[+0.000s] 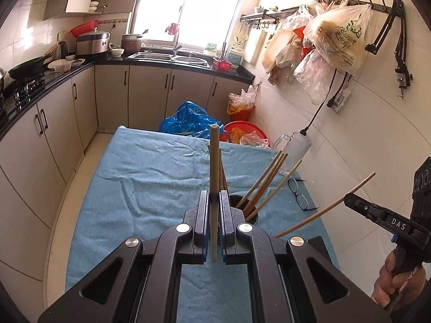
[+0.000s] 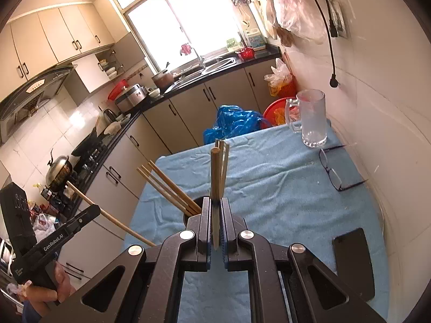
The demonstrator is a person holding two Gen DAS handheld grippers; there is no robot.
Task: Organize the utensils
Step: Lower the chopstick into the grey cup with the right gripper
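Observation:
My left gripper (image 1: 214, 196) is shut on a wooden chopstick (image 1: 214, 161) held upright, just above a dark utensil holder (image 1: 252, 215) on the blue cloth. Several chopsticks (image 1: 265, 185) lean in the holder. My right gripper (image 2: 215, 204) is shut on another wooden chopstick (image 2: 215, 172), also over the holder (image 2: 194, 210), where several chopsticks (image 2: 167, 185) stand. The right gripper shows at the right edge of the left wrist view (image 1: 350, 197) with its chopstick (image 1: 328, 207). The left gripper shows at the left of the right wrist view (image 2: 93, 211).
A table with a blue cloth (image 1: 150, 167) stands against the white wall. On it are a glass mug (image 2: 312, 118), black glasses (image 2: 331, 172) and a dark phone (image 2: 353, 261). Beyond the table are a blue bag (image 1: 188, 121), red baskets (image 1: 242, 129) and kitchen counters (image 1: 167, 62).

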